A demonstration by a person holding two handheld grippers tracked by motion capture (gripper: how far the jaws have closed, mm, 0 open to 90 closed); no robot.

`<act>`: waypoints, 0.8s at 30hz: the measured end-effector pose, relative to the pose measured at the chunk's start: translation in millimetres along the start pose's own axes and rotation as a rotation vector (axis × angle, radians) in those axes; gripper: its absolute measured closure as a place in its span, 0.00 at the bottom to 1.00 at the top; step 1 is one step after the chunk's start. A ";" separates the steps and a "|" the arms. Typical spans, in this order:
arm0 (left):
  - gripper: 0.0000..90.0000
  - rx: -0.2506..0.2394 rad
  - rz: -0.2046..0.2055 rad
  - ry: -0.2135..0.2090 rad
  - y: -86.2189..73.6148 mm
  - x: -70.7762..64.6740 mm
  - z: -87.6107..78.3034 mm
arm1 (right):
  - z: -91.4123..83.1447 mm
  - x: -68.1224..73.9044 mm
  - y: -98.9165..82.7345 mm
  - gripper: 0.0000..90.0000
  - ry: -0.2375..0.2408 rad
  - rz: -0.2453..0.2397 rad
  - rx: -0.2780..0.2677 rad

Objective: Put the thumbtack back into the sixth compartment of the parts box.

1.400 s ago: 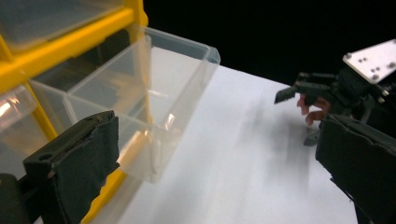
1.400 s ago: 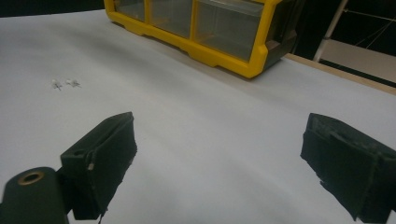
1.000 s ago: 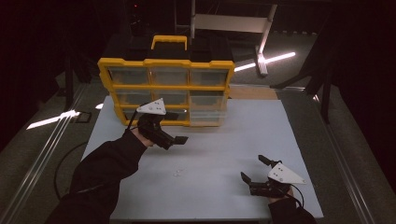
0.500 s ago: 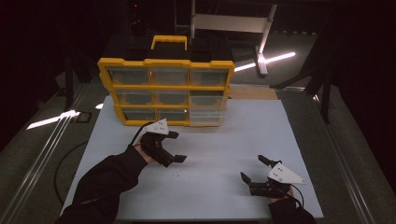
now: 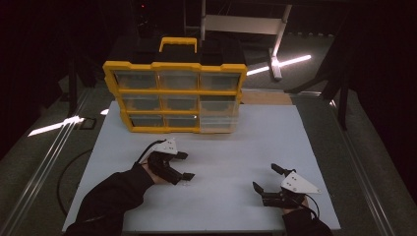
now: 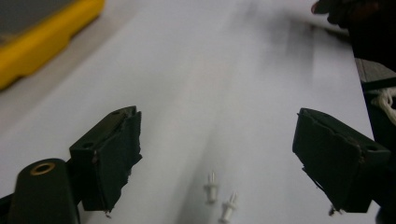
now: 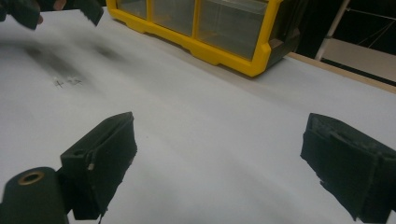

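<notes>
Resting on the white bench (image 5: 231,147), far side: a yellow drawer organizer (image 5: 174,96). Hovering low over mid-bench, left tool (image 5: 184,165), jaws spread yet just now closing, nothing pinched. Parked near the bench's near right corner, right tool (image 5: 265,178), jaws spread wide. Lying between the left jaws, untouched: two small white pegs (image 6: 219,196), perhaps plastic rivets.

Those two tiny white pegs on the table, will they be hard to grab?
Probably. The white pegs look tiny beside the left gripper and its open jaws, so they could slip out. Lying sideways on the smooth table, they might roll.
</notes>
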State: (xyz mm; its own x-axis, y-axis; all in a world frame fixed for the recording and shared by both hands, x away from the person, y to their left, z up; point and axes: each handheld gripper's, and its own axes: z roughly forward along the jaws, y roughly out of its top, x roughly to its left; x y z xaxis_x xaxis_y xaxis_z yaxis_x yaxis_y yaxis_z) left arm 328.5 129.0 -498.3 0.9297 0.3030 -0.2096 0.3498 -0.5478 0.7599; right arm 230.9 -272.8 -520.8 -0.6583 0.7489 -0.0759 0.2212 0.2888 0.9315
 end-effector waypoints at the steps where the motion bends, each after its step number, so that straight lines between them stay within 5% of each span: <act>1: 0.27 0.035 0.001 -0.007 -6.2 -1.4 5.6 | 0.2 0.1 -0.2 0.11 0.001 0.003 0.002; 12: 0.70 0.159 0.012 -0.007 -15.7 -0.7 19.0 | 0.5 0.4 -0.3 0.11 0.001 -0.002 0.004; 24: 0.88 0.236 0.039 -0.010 -17.8 1.0 28.3 | 0.2 0.2 -0.3 0.11 0.002 -0.001 0.003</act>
State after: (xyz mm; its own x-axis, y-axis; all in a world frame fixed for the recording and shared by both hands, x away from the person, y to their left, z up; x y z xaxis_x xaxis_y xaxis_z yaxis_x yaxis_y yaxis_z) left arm 326.5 117.0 -529.4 0.9437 0.2709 -0.1900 0.3299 -0.7262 0.6032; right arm 230.9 -272.6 -521.1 -0.6602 0.7473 -0.0758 0.2228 0.2911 0.9304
